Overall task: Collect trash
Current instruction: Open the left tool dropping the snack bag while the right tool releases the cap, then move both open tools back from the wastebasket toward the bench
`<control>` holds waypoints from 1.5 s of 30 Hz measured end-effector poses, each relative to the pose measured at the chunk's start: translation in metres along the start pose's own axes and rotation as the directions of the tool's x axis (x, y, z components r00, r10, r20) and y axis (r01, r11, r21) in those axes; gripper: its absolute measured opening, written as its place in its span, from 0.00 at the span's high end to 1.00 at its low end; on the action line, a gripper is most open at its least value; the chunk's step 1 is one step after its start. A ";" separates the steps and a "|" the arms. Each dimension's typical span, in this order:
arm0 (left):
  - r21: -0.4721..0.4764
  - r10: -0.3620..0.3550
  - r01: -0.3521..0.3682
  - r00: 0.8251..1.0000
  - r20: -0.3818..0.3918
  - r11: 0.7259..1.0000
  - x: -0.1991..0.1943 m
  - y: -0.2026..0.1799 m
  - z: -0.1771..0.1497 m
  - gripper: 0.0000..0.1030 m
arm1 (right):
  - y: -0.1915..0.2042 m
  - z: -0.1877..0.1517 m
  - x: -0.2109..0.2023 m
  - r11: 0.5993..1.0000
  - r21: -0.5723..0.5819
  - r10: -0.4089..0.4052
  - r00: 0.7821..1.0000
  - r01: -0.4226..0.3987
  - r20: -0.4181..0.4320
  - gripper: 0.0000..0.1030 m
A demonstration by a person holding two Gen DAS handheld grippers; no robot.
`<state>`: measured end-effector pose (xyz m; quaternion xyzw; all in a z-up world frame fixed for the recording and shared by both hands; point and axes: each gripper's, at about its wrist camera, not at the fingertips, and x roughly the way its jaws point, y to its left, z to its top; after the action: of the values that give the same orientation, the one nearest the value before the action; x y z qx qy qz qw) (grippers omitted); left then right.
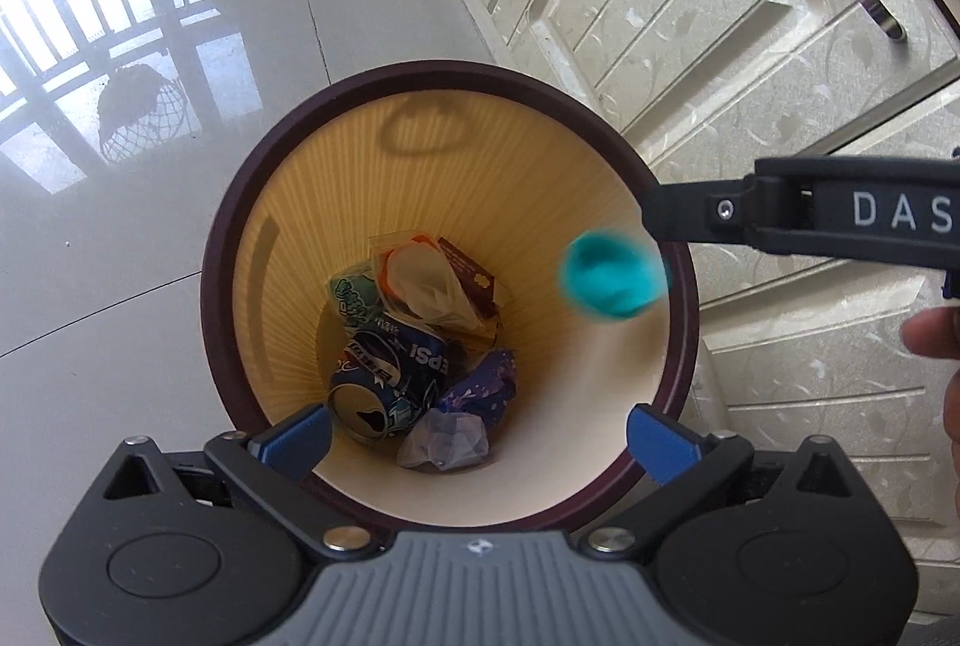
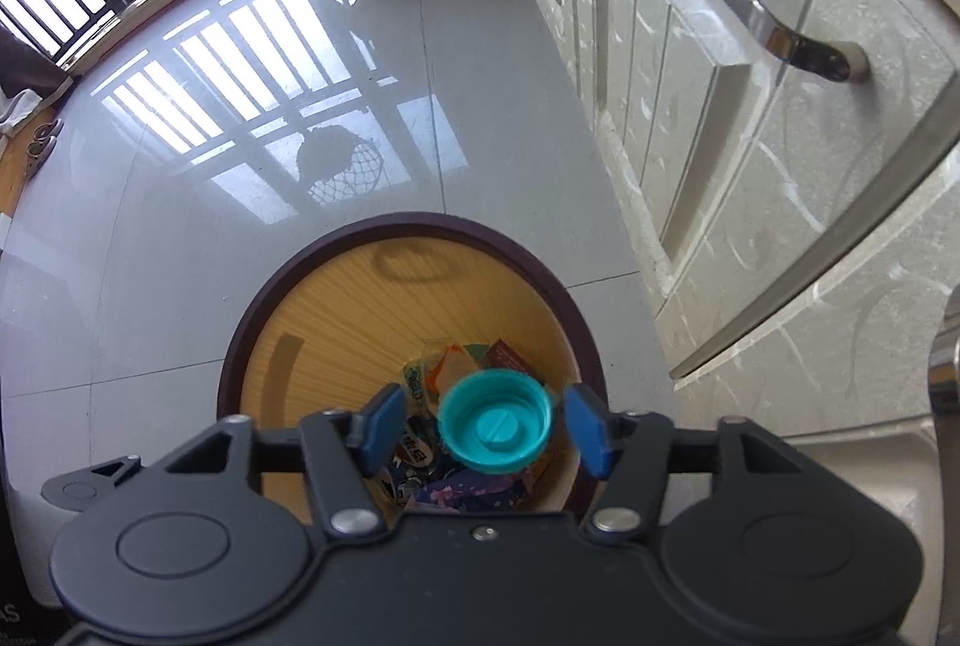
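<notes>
A teal bottle cap [image 2: 495,420] is seen loose between the parted jaws of the right hand-held gripper [image 2: 486,427], above the bin [image 1: 216,250]; the left hand-held gripper [image 1: 474,436] is spread wide and empty. A can [image 1: 384,382] and wrappers [image 1: 432,280] are already binned, so collection is judged well advanced

The wide round mouth of a dark-rimmed, wood-lined waste bin [image 1: 677,346] stands open under both grippers. A blurred teal plastic bottle cap [image 1: 612,277] hangs in the opening at 3 o'clock, beside the right gripper's black finger [image 1: 690,217]. Deep inside, a crushed blue soda can [image 1: 384,382] and crumpled wrappers [image 1: 474,388] fill the bottom. Glossy grey floor tiles [image 1: 150,286] lie bare from 8 to 12 o'clock; cream cabinet doors [image 1: 690,15] wall off 1 to 4 o'clock.
</notes>
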<state>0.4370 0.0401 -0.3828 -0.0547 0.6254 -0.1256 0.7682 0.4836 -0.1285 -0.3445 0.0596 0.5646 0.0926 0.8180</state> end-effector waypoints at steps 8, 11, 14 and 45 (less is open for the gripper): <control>-0.024 0.023 -0.023 1.000 0.014 0.999 -0.005 0.005 -0.002 0.00 | 0.008 -0.004 0.001 0.995 -0.082 -0.057 0.998 0.057 0.003 0.28; -0.033 0.032 -0.031 0.999 0.027 0.999 -0.010 0.007 -0.002 0.00 | 0.009 -0.006 0.001 0.993 -0.104 -0.057 0.998 0.056 -0.006 0.26; -0.044 0.036 -0.035 0.999 0.036 0.998 -0.014 0.010 -0.004 0.00 | 0.010 -0.008 0.000 0.991 -0.115 -0.063 0.998 0.061 -0.008 0.25; -0.183 0.177 -0.160 0.981 0.081 0.970 -0.073 0.034 -0.047 0.00 | 0.012 -0.047 -0.035 0.969 -0.206 -0.133 0.991 0.134 0.021 0.00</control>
<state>0.3822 0.0953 -0.3321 -0.0751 0.5983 -0.0013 0.7978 0.4270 -0.1247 -0.3271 -0.0634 0.5518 0.0953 0.8261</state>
